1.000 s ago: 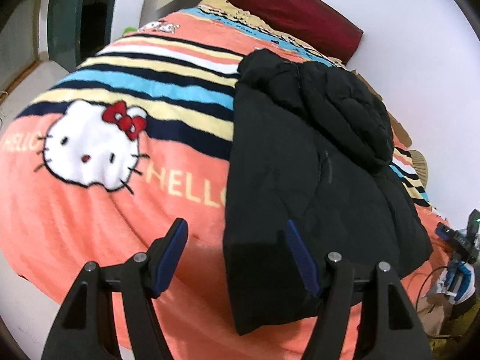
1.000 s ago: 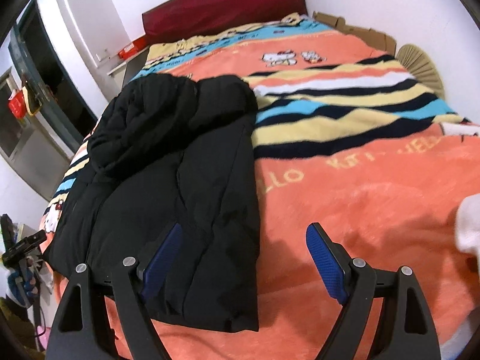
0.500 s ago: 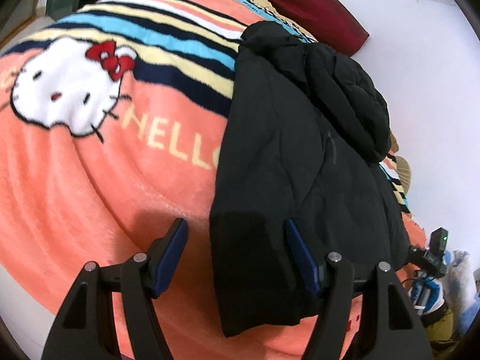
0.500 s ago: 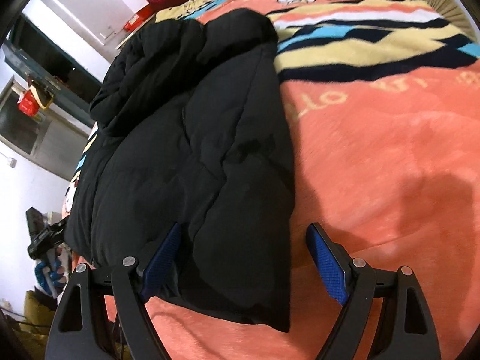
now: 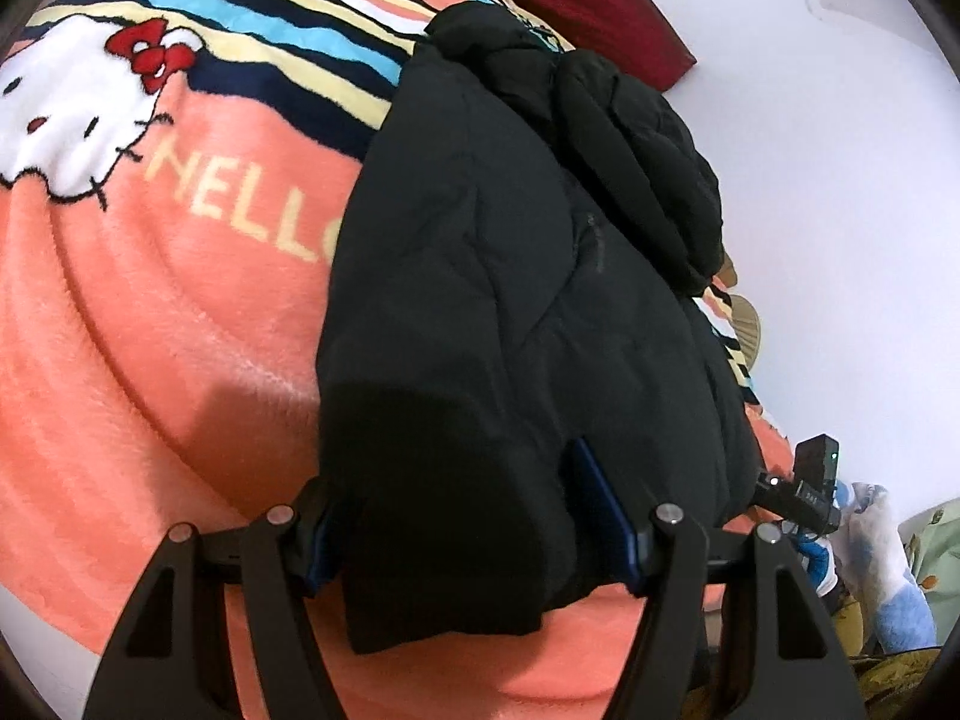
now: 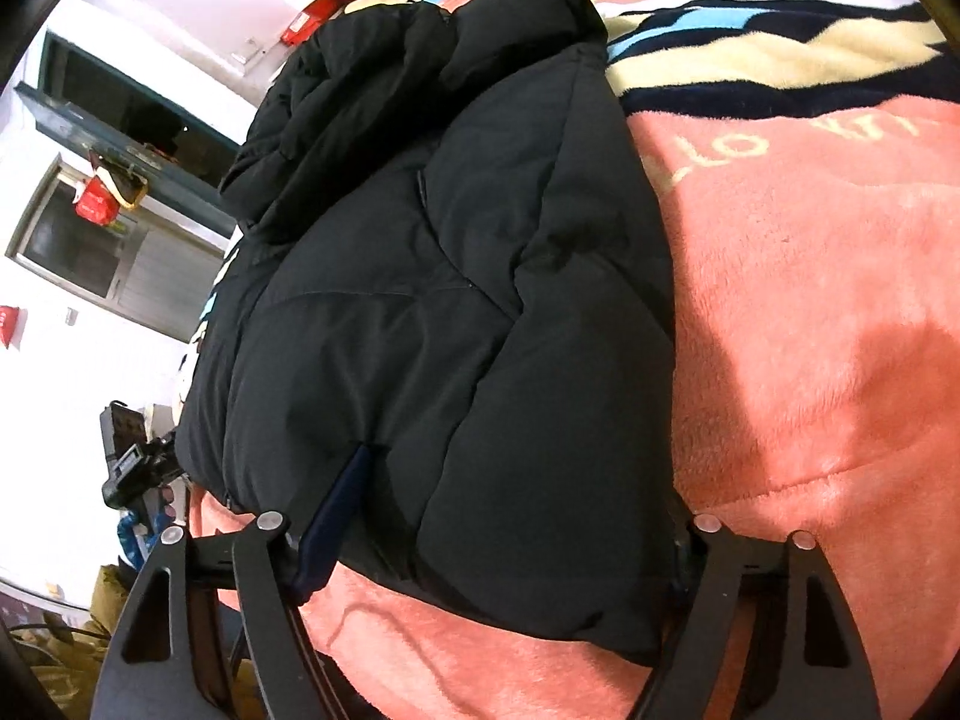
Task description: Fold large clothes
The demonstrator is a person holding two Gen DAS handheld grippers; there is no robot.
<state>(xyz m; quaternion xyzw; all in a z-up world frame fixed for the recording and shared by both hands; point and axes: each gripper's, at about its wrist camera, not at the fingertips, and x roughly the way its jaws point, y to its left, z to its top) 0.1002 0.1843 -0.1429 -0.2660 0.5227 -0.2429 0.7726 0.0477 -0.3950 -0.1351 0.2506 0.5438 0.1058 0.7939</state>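
jacket: black padded jacket (image 5: 510, 312) lies lengthwise on the bed, already folded narrow, hood end bunched up toward the headboard, hem end nearest both cameras
jacket hem: bottom edge (image 6: 528, 588) hangs close to the near edge of the bed, corners straddled by both grippers
hood: puffy quilted lump (image 5: 642, 138) piled on the far part of the jacket
blanket: orange fleece blanket (image 5: 150, 330) with a white cartoon cat, red bow, "HELLO" lettering and blue, yellow, navy stripes; covers the bed under the jacket
left gripper: left gripper (image 5: 462, 516) is down at the hem corner, jacket cloth bulging between the two blue pads; left pad mostly buried behind the cloth, right pad lying on the fabric; cannot tell whether the pads are pressing or just around it
right gripper: right gripper (image 6: 504, 528) is at the other hem corner, jaws wide and closing, thick fold of jacket between them; left blue pad (image 6: 336, 516) tucked into a crease of the cloth, right pad hidden behind the jacket edge; firm grip not visible
headboard: dark red padded headboard (image 5: 600, 6) at the far end of the bed
wall: plain white wall (image 5: 840, 180) beside the bed
window: dark-framed window (image 6: 108, 120) in the right wrist view, red bag hanging near it
clutter: small black device (image 5: 810, 480) beside the bed
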